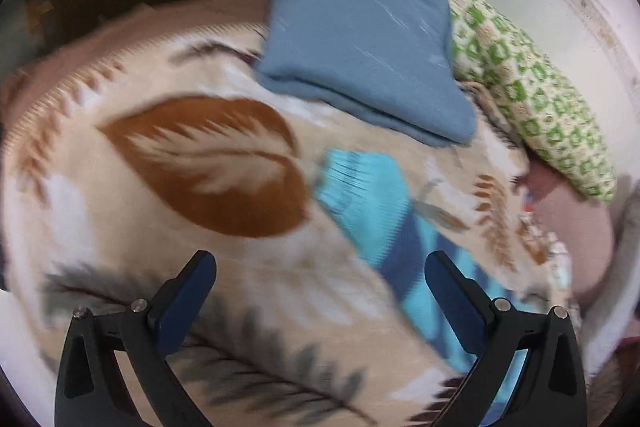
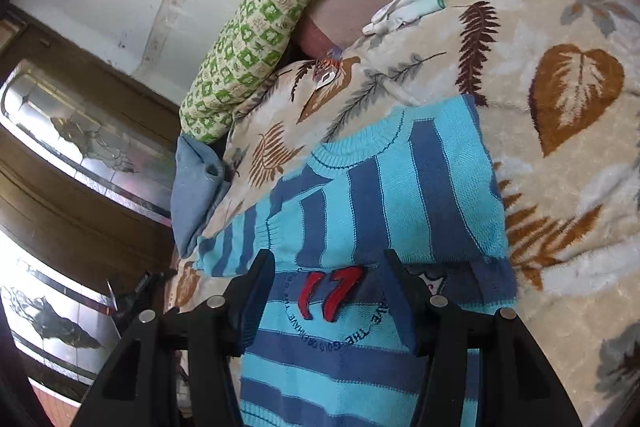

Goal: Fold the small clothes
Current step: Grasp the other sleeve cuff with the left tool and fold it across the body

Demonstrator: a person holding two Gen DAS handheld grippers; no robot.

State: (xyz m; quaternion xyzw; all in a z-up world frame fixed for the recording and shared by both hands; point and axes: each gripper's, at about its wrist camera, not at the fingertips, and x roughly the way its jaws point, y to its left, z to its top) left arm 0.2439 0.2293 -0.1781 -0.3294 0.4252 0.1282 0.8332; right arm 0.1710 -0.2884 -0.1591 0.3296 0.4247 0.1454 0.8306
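Note:
A small knitted sweater (image 2: 400,179) in light and dark blue stripes lies on the leaf-patterned blanket (image 2: 560,187), with a red "17" on its chest. Its upper part is folded over the chest. My right gripper (image 2: 328,259) hovers over the chest with its jaws apart, the "17" showing between them and no pad pressing on the knit. In the left wrist view the same sweater (image 1: 372,195) lies blurred to the right. My left gripper (image 1: 320,263) is open above the blanket (image 1: 160,227), holding nothing.
A folded blue cloth (image 1: 360,47) rests at the far side of the bed beside a green patterned pillow (image 1: 540,95). A white glove (image 2: 404,9) lies on the blanket's far edge. A wooden cabinet with glass panels (image 2: 80,131) stands to the left.

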